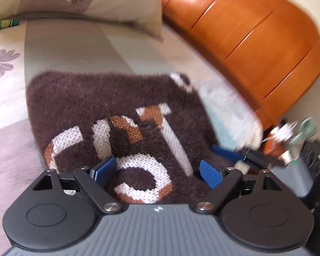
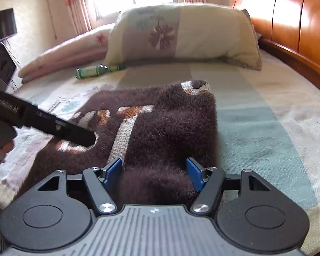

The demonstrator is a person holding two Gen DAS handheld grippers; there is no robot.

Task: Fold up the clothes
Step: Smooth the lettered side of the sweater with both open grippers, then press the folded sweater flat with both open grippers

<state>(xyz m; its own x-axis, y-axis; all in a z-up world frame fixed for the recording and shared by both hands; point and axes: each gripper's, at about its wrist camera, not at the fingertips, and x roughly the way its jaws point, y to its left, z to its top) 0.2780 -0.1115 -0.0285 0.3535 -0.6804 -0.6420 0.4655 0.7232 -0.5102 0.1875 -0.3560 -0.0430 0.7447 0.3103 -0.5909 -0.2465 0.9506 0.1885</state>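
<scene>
A: Fuzzy brown sweater (image 2: 160,128) lies folded on the bed (image 2: 266,111), both grippers over its near edge.

B: Left gripper (image 1: 157,171) and right gripper (image 2: 154,175) both gape, gripping nothing. Next, I'd say: pinch that edge, fold again.

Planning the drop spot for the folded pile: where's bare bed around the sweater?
Free: the strip between the sweater and the headboard, and the band between sweater and pillow. Crowded: the window side, with the bottle, a folded quilt and the left gripper over the sweater.
</scene>
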